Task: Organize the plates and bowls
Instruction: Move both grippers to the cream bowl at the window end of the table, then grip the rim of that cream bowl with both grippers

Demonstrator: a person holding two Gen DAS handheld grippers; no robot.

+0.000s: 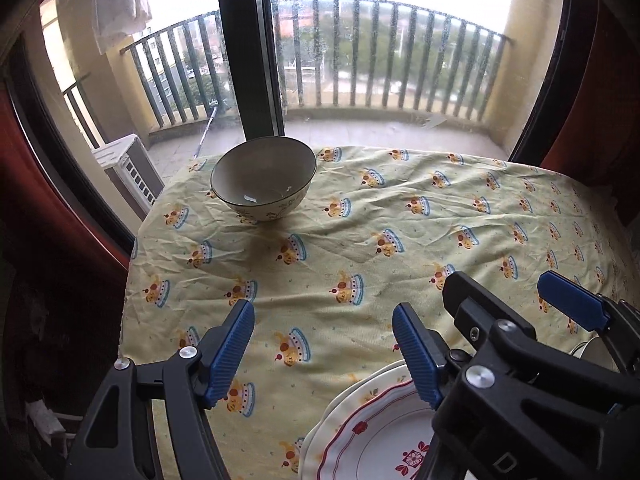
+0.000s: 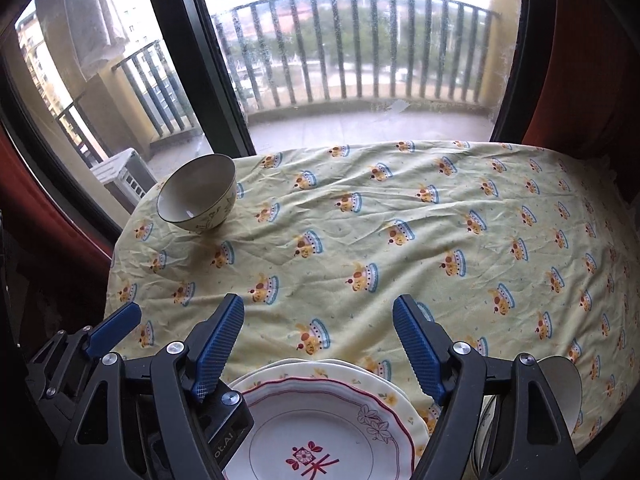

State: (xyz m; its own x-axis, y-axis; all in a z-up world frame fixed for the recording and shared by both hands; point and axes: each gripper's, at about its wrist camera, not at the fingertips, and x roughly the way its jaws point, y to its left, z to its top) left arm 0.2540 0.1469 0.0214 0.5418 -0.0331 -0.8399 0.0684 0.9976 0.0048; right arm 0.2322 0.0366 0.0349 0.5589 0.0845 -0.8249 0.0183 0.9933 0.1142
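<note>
Plates (image 2: 320,412) sit stacked at your near counter (image 2: 400,220) edge, under your right gripper (image 2: 318,344); both it and your left gripper (image 1: 324,350) gape empty. One bowl (image 1: 264,178) stands far left, another bowl (image 2: 560,384) just right of the stack.

Daylight through the window (image 1: 380,40) blows out the sky; fisheye edges bend darkly.

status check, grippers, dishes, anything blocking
Left gripper and right gripper open, both empty. Cream ceramic bowl alone at far left of the table; red-trimmed white plate stacked on cream plates near edge. Yellow printed tablecloth between them bare.
</note>
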